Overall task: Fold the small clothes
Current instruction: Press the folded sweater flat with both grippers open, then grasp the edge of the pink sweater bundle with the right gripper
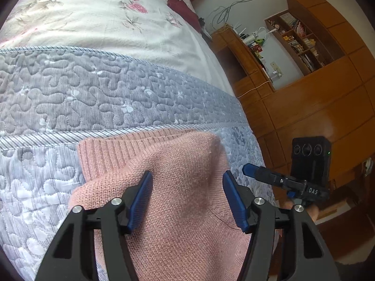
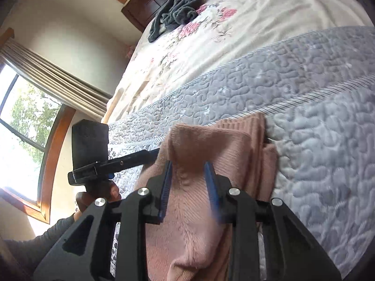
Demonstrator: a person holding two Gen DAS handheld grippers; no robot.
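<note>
A pink knit sweater (image 1: 178,187) lies bunched on the grey quilt (image 1: 93,93) at the bed's near edge, its ribbed hem toward the far side. My left gripper (image 1: 186,187) stands wide open, with the sweater's hump between and under its fingers. In the right wrist view the same sweater (image 2: 211,140) shows a raised fold between the fingers of my right gripper (image 2: 187,166), whose jaws stand partly apart. From the left wrist view the right gripper (image 1: 248,170) has its blue tip free of cloth, just right of the sweater. The left gripper (image 2: 154,152) touches the sweater's left edge.
A floral bedspread (image 1: 105,18) covers the far half of the bed, with a dark grey garment (image 2: 178,11) heaped on it. Wooden cabinets and shelves (image 1: 304,82) stand right of the bed. A window with curtains (image 2: 35,105) is on the left, and a person's hand (image 2: 93,196) holds the left gripper.
</note>
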